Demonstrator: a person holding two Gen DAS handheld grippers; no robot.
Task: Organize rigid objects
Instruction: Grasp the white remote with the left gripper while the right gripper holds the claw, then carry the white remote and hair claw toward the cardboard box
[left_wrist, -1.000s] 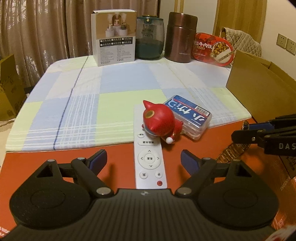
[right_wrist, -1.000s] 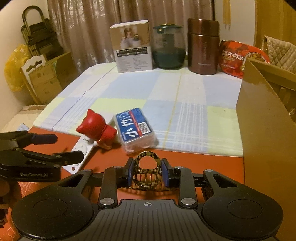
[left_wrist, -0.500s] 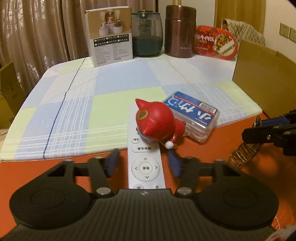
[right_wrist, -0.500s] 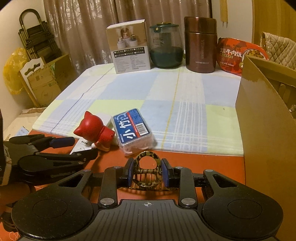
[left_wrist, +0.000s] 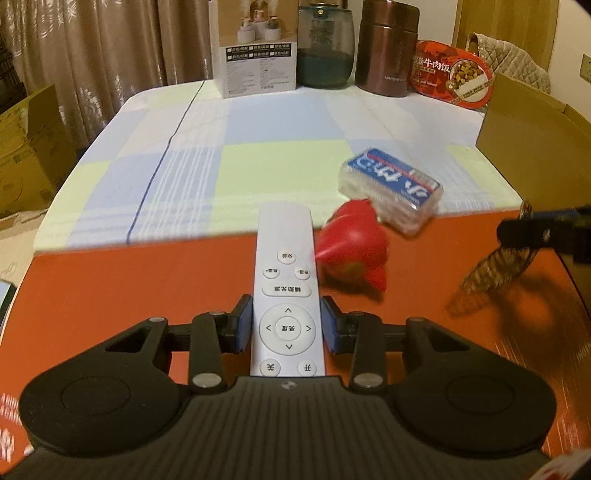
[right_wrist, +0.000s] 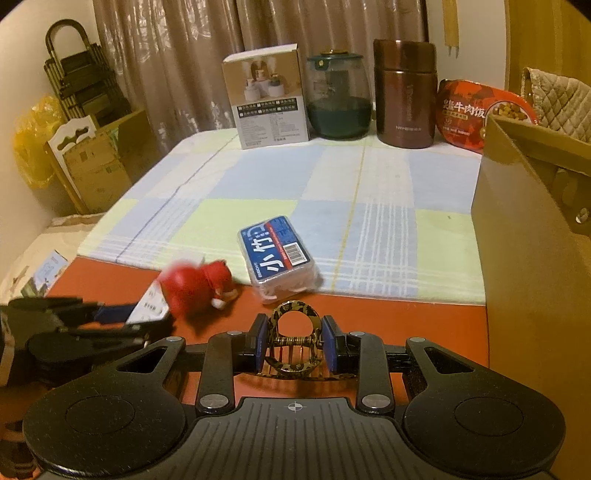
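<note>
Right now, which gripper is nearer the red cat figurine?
Left. The left gripper, jaws closing on the white remote, sits right beside the red cat figurine. The right gripper, holding the hair claw clip, is farther off.

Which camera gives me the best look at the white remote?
The left wrist view: the white remote fills the centre, buttons readable, between the closing left gripper. The right wrist view shows only a blurred corner.
</note>
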